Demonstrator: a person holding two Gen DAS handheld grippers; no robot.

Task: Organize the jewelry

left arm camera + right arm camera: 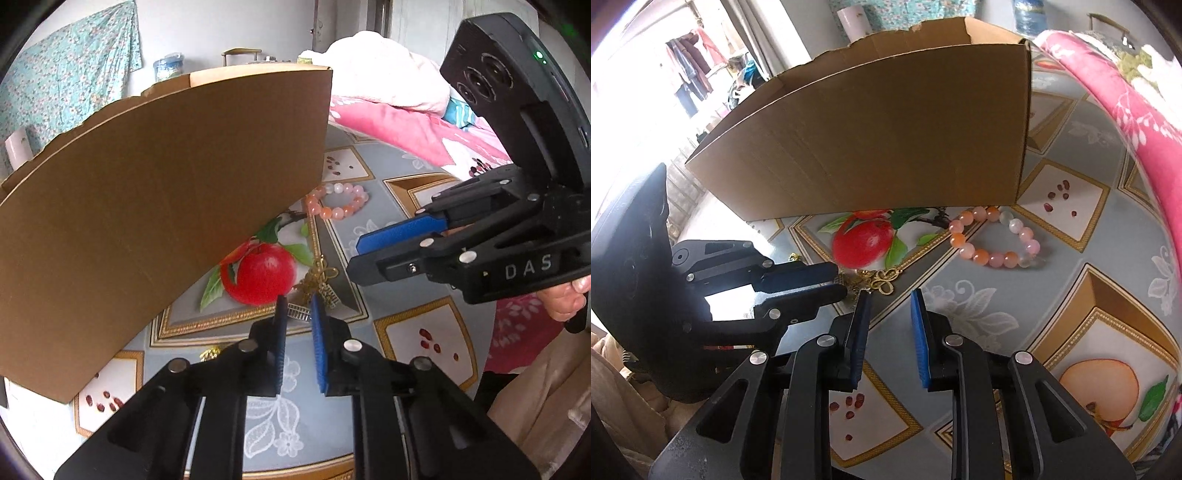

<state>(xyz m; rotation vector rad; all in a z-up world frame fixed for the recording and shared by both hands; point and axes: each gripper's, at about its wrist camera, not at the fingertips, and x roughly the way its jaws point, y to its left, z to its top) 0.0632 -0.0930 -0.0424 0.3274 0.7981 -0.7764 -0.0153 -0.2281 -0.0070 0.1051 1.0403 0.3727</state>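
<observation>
A pink and orange bead bracelet (338, 203) lies on the patterned tablecloth near the corner of a cardboard box (155, 206); it also shows in the right wrist view (997, 240). A gold knot-shaped ornament with a chain (319, 284) lies by the printed red apple; it also shows in the right wrist view (879, 282). My left gripper (297, 306) is open, its tips just short of the gold ornament, and it is seen from the side in the right wrist view (838, 282). My right gripper (890, 299) is open and empty above the cloth, and it shows in the left wrist view (354, 251).
The cardboard box (886, 140) stands open-topped behind the jewelry. A pink floral blanket (1126, 110) runs along the table's far and right side. The tablecloth (1015, 314) has printed fruit and gold frames. Clothes hang at the far left.
</observation>
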